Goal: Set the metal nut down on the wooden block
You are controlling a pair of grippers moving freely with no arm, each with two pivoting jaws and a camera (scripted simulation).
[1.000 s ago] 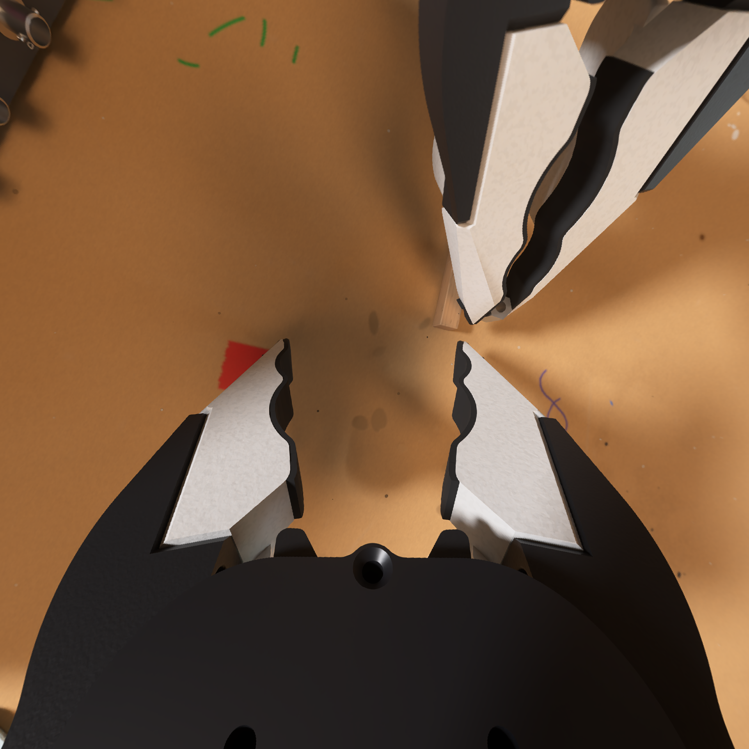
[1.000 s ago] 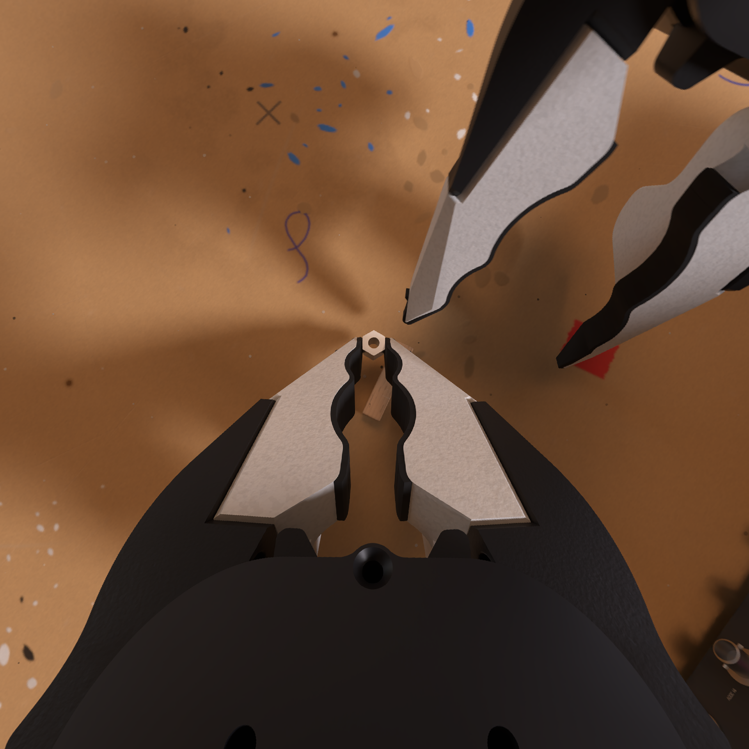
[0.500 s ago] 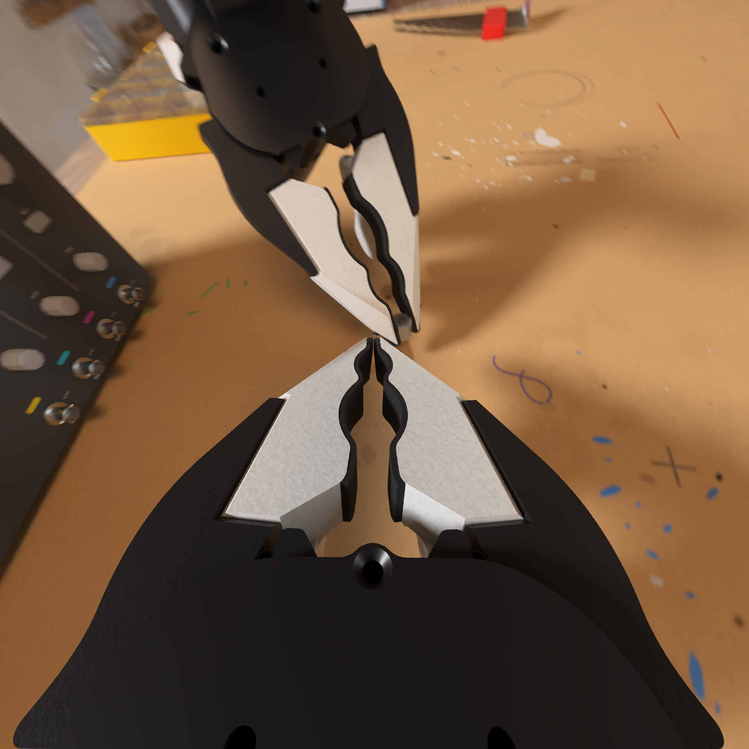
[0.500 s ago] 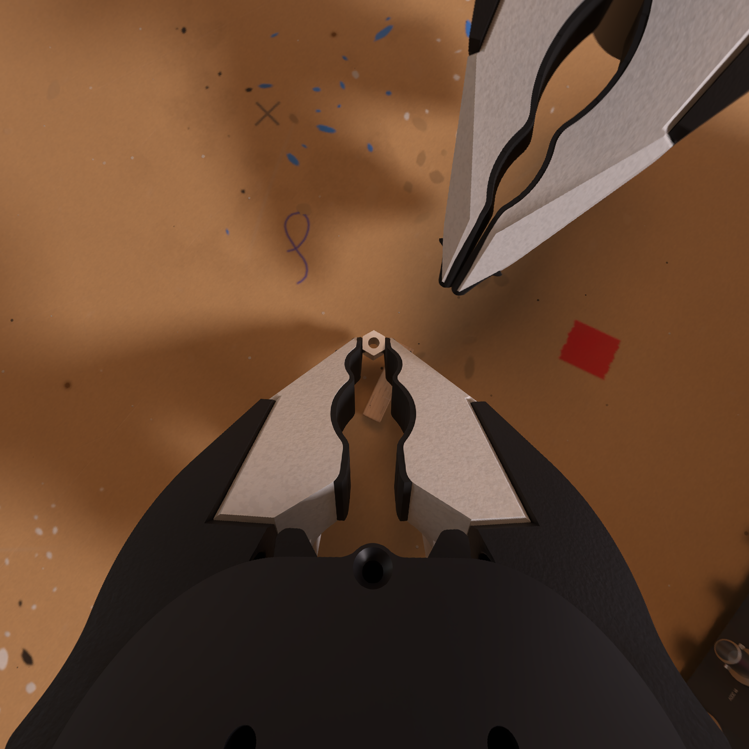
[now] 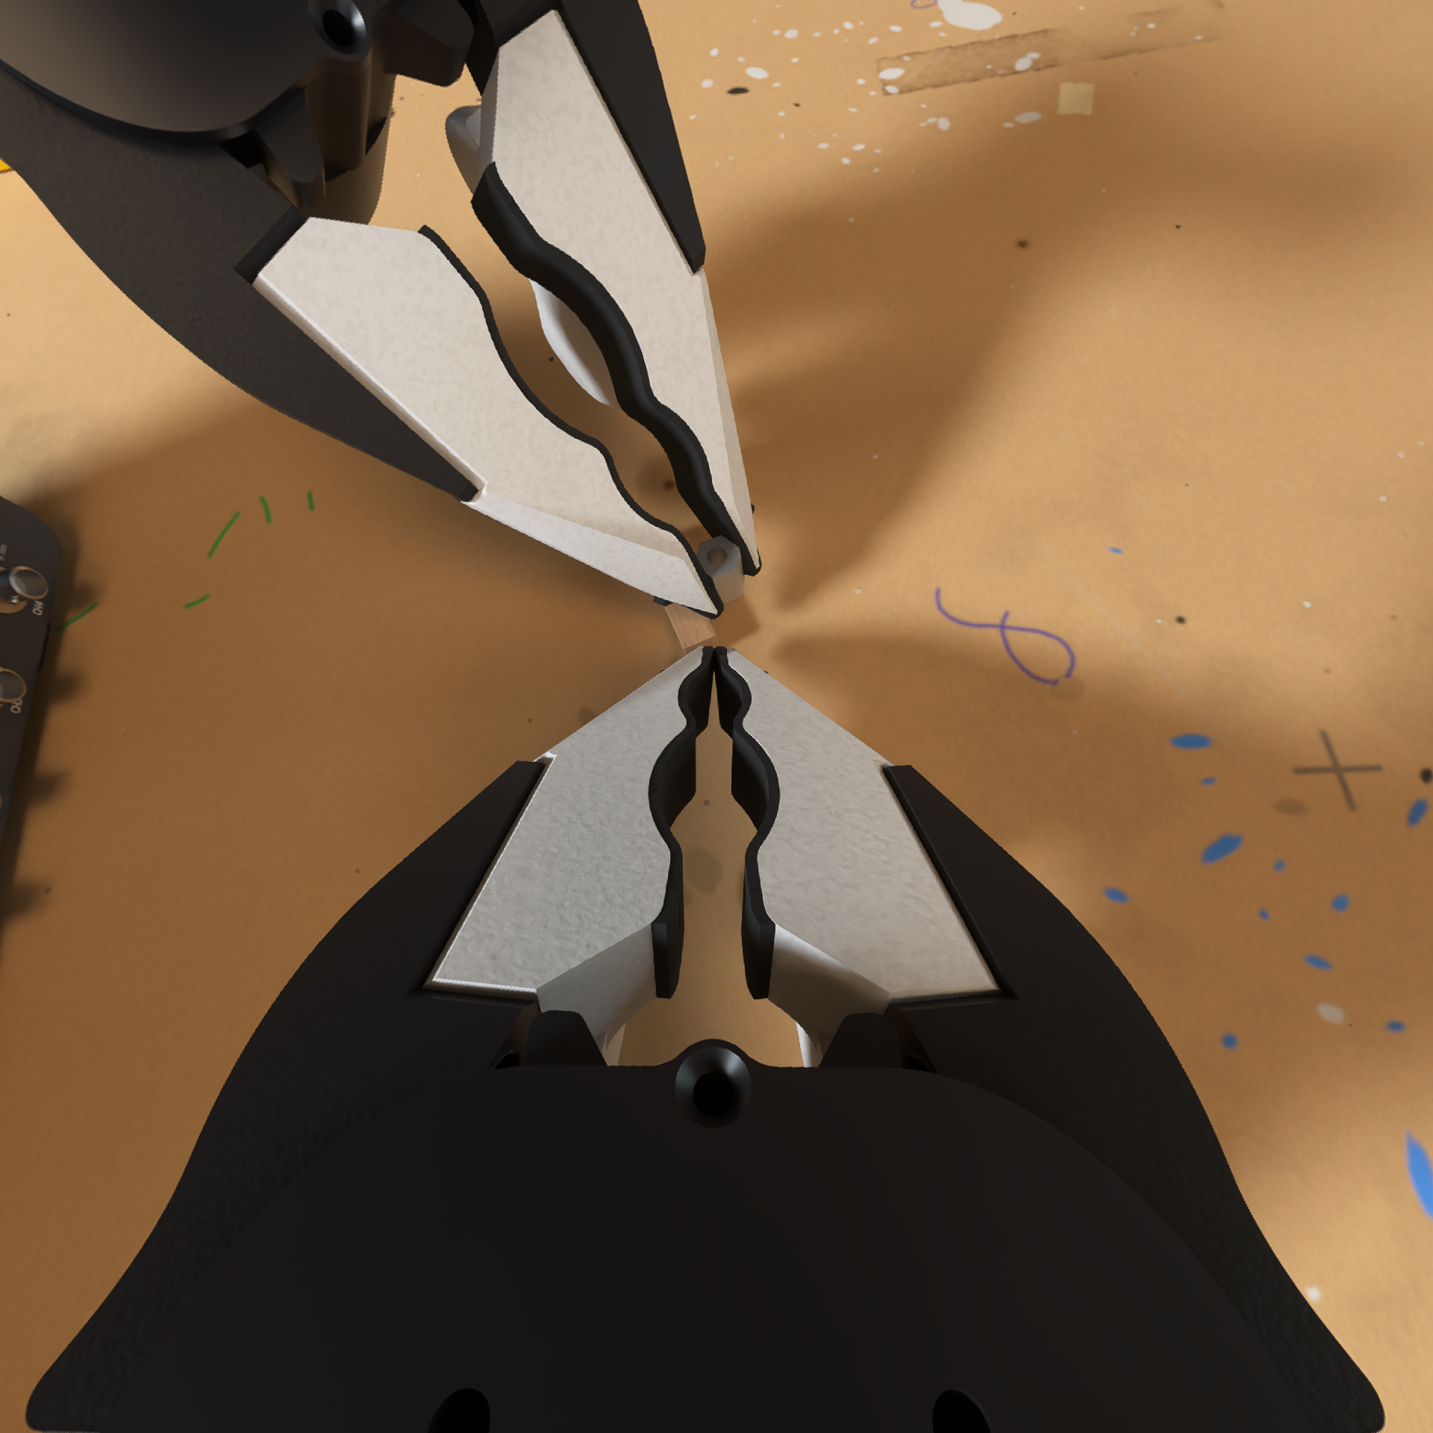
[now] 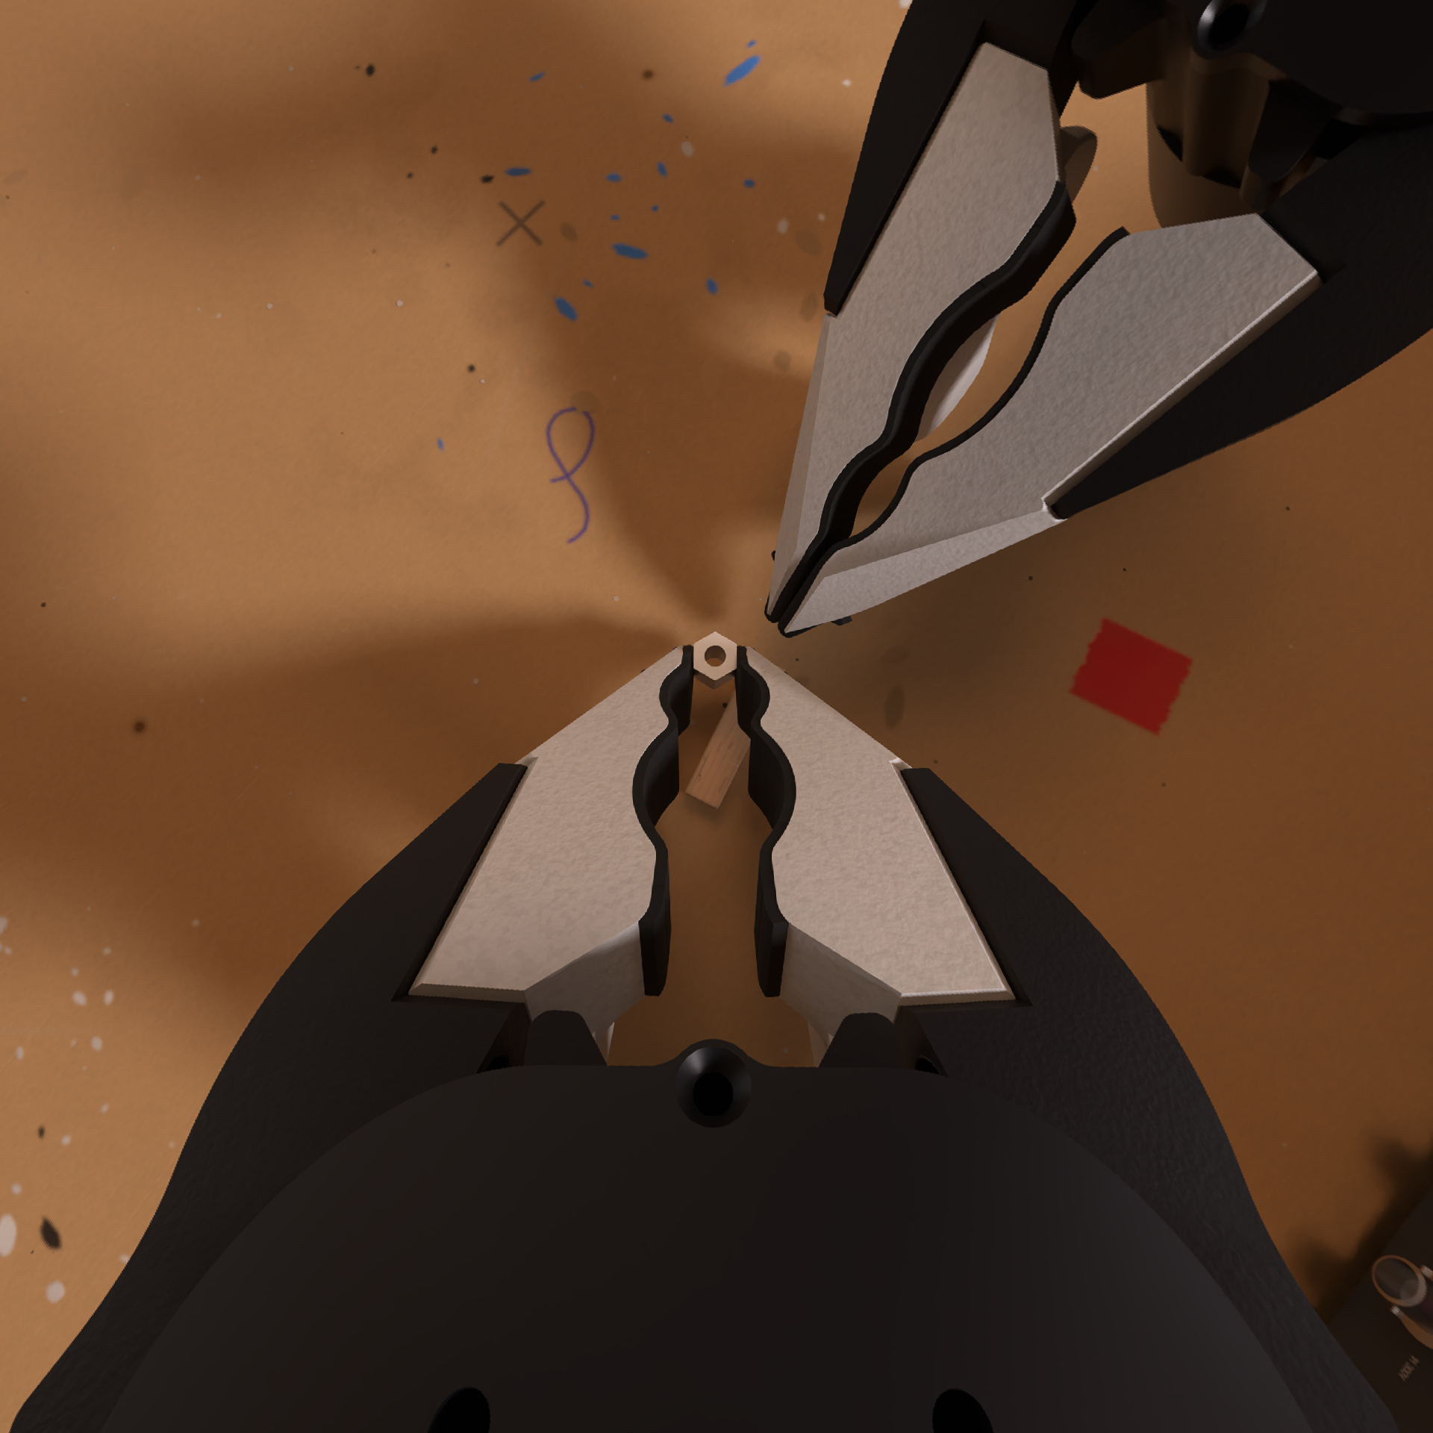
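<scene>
My right gripper (image 6: 714, 668) is shut on a small hexagonal metal nut (image 6: 714, 656) held at its fingertips. The nut also shows in the left wrist view (image 5: 715, 555), pinched between the right gripper's tips (image 5: 725, 581). A small wooden block (image 6: 721, 761) lies on the brown table under the right gripper's fingers; in the left wrist view only its end (image 5: 690, 625) shows, just below the nut. My left gripper (image 5: 713, 653) is shut and empty, its tips close to the block. It also shows in the right wrist view (image 6: 783, 616), just right of the nut.
A red square patch (image 6: 1130, 675) lies on the table to the right. A black panel with metal knobs (image 5: 19, 597) stands at the left edge, also at the bottom right corner of the right wrist view (image 6: 1400, 1303). Pen marks and paint specks dot the brown surface (image 5: 1085, 388).
My left gripper has closed from wide open and swung round to face the right gripper, ending with its tips near the block. The right gripper has kept still with the nut.
</scene>
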